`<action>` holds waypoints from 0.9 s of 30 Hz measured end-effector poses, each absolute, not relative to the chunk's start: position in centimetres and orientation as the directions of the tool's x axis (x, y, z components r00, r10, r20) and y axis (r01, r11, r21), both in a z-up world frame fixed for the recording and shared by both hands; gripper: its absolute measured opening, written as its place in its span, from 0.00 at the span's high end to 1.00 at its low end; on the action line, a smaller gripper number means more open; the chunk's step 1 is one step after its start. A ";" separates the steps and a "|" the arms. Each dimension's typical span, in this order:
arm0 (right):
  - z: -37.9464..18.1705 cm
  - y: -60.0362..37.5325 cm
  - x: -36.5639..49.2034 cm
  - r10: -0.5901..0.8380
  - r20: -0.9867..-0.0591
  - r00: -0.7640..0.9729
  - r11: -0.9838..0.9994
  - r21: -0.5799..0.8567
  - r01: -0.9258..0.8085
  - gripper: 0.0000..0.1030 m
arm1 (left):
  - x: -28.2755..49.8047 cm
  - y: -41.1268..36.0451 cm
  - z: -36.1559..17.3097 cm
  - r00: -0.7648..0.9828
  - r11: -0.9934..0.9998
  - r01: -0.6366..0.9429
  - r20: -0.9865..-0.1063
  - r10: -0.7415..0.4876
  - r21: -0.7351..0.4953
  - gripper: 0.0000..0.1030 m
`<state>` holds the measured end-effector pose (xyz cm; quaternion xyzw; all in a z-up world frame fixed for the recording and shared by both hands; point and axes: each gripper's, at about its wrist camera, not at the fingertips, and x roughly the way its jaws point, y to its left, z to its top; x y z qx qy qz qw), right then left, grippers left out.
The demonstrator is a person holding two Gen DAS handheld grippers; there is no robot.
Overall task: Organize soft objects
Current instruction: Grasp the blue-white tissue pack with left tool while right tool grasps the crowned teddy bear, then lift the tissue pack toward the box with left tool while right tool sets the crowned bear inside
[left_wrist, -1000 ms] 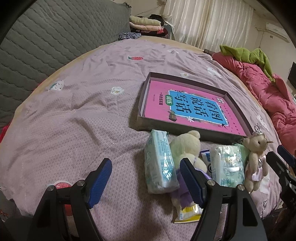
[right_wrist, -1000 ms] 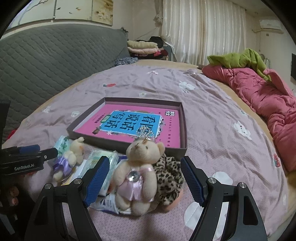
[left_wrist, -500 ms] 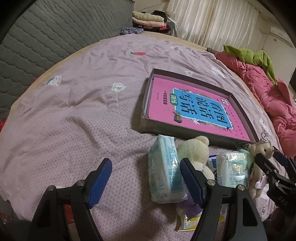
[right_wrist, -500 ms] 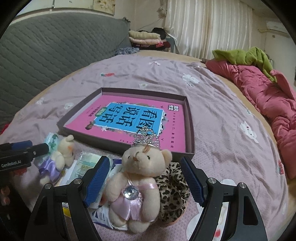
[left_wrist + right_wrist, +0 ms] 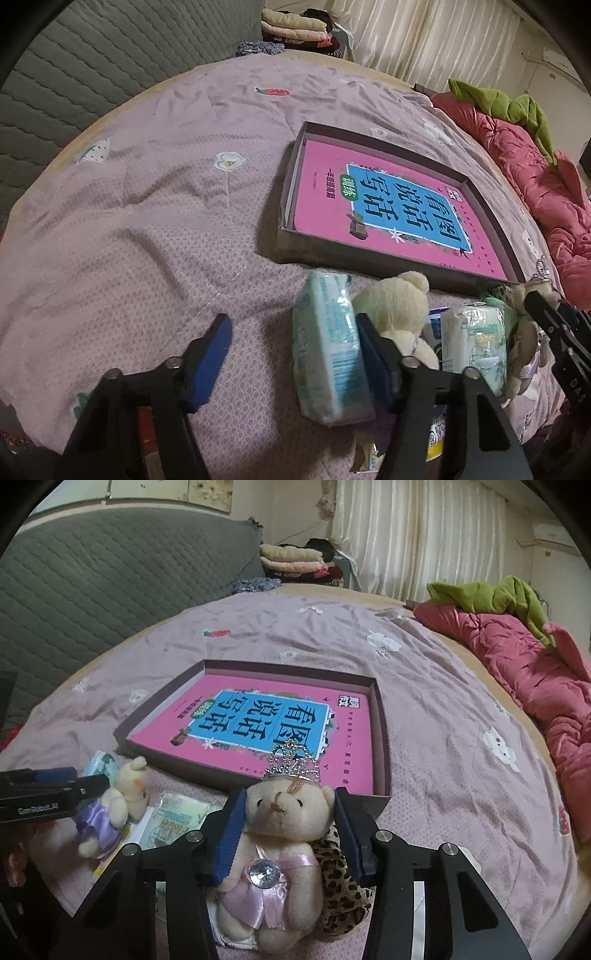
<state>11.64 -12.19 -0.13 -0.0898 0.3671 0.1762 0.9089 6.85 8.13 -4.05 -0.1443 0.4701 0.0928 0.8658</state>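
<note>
A crowned teddy bear in a pink dress (image 5: 286, 834) sits at the bed's near edge. My right gripper (image 5: 290, 830) has closed its blue pads against the bear's head. A leopard-print soft item (image 5: 338, 882) lies behind the bear. My left gripper (image 5: 293, 354) is open, with a pale green tissue pack (image 5: 327, 350) between its fingers, nearer the right one. A cream bear in a purple dress (image 5: 397, 314) lies beside that pack. A second tissue pack (image 5: 474, 343) lies further right. The shallow box (image 5: 382, 738) holds a pink book (image 5: 258, 723).
The purple bedspread (image 5: 147, 221) stretches left and far. A red quilt (image 5: 535, 672) with a green cloth lies along the right side. A grey quilted headboard (image 5: 92, 587) stands at the left. Folded clothes are stacked far back.
My right gripper moved forward around the crowned bear and its jaws closed on the bear's head. My left gripper moved slightly forward towards the green tissue pack and stays open.
</note>
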 end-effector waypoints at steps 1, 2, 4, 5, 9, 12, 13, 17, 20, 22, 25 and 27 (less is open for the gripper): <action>0.0 -12.3 11.5 0.259 -0.693 0.673 0.922 -0.030 -0.386 0.54 | 7.0 8.2 -4.2 0.537 0.942 -0.291 -0.843 0.018 -0.165 0.47; 0.1 -12.3 11.5 0.263 -0.690 0.674 0.922 -0.026 -0.386 0.54 | 7.1 8.2 -4.2 0.537 0.943 -0.288 -0.843 0.016 -0.166 0.51; 0.4 -12.6 11.5 0.278 -0.684 0.675 0.922 -0.006 -0.387 0.54 | 7.2 8.1 -4.1 0.548 0.946 -0.275 -0.836 0.006 -0.173 0.66; 0.5 -12.7 11.4 0.282 -0.681 0.676 0.922 -0.001 -0.386 0.54 | 7.2 8.0 -4.0 0.554 0.947 -0.266 -0.833 0.000 -0.177 0.70; 1.1 -13.2 11.4 0.304 -0.665 0.682 0.925 0.036 -0.378 0.54 | 7.1 8.0 -3.6 0.568 0.945 -0.247 -0.822 -0.038 -0.214 0.77; 1.5 -13.8 11.5 0.325 -0.652 0.685 0.926 0.072 -0.371 0.54 | 6.8 8.4 -3.1 0.584 0.936 -0.247 -0.809 -0.063 -0.251 0.77; 1.6 -13.9 11.5 0.334 -0.649 0.684 0.925 0.086 -0.369 0.54 | 6.6 8.5 -2.9 0.591 0.934 -0.247 -0.804 -0.065 -0.257 0.78; 2.2 -14.1 11.6 0.351 -0.635 0.688 0.923 0.114 -0.366 0.54 | 6.2 8.5 -1.7 0.625 0.933 -0.233 -0.777 -0.073 -0.275 0.77; 2.6 -14.1 11.4 0.361 -0.623 0.694 0.921 0.121 -0.371 0.54 | 6.0 8.2 -0.8 0.654 0.939 -0.220 -0.754 -0.061 -0.266 0.77; 3.0 -14.1 11.4 0.367 -0.616 0.697 0.919 0.122 -0.375 0.54 | 6.0 7.9 -0.4 0.665 0.944 -0.209 -0.744 -0.055 -0.257 0.78; 3.3 -13.9 11.4 0.370 -0.606 0.704 0.917 0.117 -0.381 0.54 | 6.5 7.5 0.0 0.676 0.952 -0.195 -0.735 -0.045 -0.238 0.78; 3.7 -13.8 11.4 0.369 -0.594 0.715 0.916 0.103 -0.387 0.54 | 6.8 7.5 0.2 0.681 0.953 -0.194 -0.731 -0.040 -0.233 0.77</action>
